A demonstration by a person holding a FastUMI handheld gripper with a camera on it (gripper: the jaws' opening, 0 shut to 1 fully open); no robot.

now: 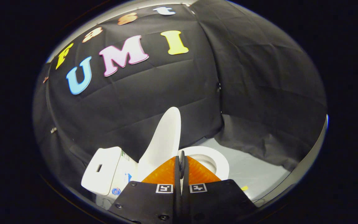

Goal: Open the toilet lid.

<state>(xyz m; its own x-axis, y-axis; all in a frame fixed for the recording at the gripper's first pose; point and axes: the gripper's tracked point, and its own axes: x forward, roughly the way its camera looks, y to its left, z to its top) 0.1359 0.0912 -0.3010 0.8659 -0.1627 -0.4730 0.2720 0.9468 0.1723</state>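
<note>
The white toilet stands just ahead of and below my gripper point(181, 154). Its lid point(164, 140) is raised and stands nearly upright, leaning toward the tank point(102, 170) on the left. Beside the lid, the seat ring point(222, 161) and the bowl opening lie uncovered on the right. My two fingers are pressed together with no gap, and I see nothing between them. Their tips sit right at the lid's lower near edge; I cannot tell whether they touch it.
Black cloth walls close the booth behind and to the right of the toilet. A pale floor point(255, 169) stretches to the right of the bowl, with a small yellow mark point(244, 188) on it. The tank lid has a dark slot on top.
</note>
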